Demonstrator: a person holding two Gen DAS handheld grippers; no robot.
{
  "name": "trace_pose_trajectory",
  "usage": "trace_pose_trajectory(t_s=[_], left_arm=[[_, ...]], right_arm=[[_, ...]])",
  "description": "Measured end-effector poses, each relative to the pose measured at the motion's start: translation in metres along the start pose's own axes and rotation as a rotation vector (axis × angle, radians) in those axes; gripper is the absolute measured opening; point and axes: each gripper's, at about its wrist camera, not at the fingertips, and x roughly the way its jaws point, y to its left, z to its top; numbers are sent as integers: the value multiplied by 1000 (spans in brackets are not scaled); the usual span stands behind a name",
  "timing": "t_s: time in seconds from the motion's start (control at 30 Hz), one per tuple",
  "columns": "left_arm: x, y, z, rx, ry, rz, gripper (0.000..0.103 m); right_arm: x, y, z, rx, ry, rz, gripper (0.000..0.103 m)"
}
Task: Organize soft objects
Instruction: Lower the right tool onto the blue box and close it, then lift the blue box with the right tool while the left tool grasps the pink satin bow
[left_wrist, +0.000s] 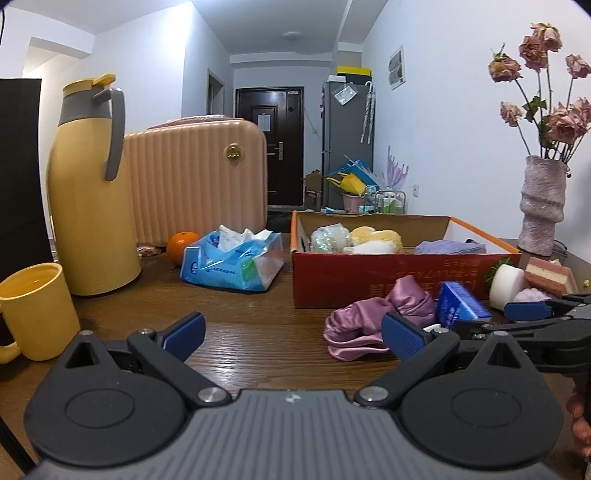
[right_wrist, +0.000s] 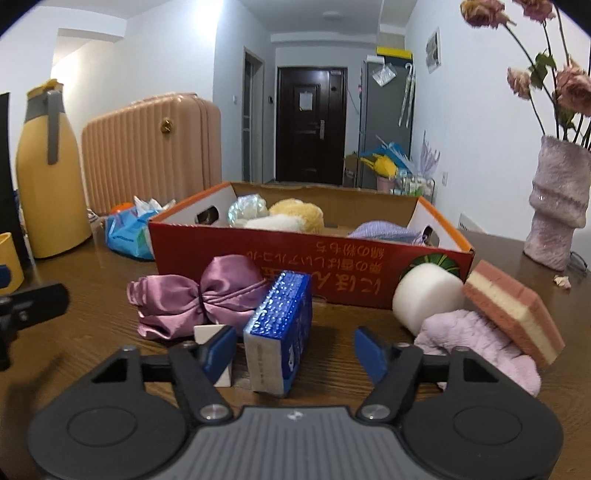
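My right gripper stands open around a blue sponge block with a white base on the wooden table; neither pad presses on it. A purple satin scrunchie lies to its left. On its right are a white foam cylinder, a pink-and-cream layered sponge and a pale pink fluffy cloth. Behind stands the red cardboard box, holding a yellow sponge, a white plush and a lilac cloth. My left gripper is open and empty, left of the scrunchie.
At the left are a yellow thermos jug, a yellow mug, a pink suitcase, an orange and a blue tissue pack. A vase of dried roses stands at the right. A small white block sits by my right gripper's left finger.
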Motion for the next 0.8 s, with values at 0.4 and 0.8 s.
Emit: trace_pose_trajectory(t_s=[0.4, 0.8], left_arm=[[5, 9, 0, -6, 16, 17, 103], [6, 9, 0, -7, 17, 22, 103]], right_arm=[[30, -4, 3, 29, 80, 44, 23], [11, -18, 4, 60, -3, 36, 22]])
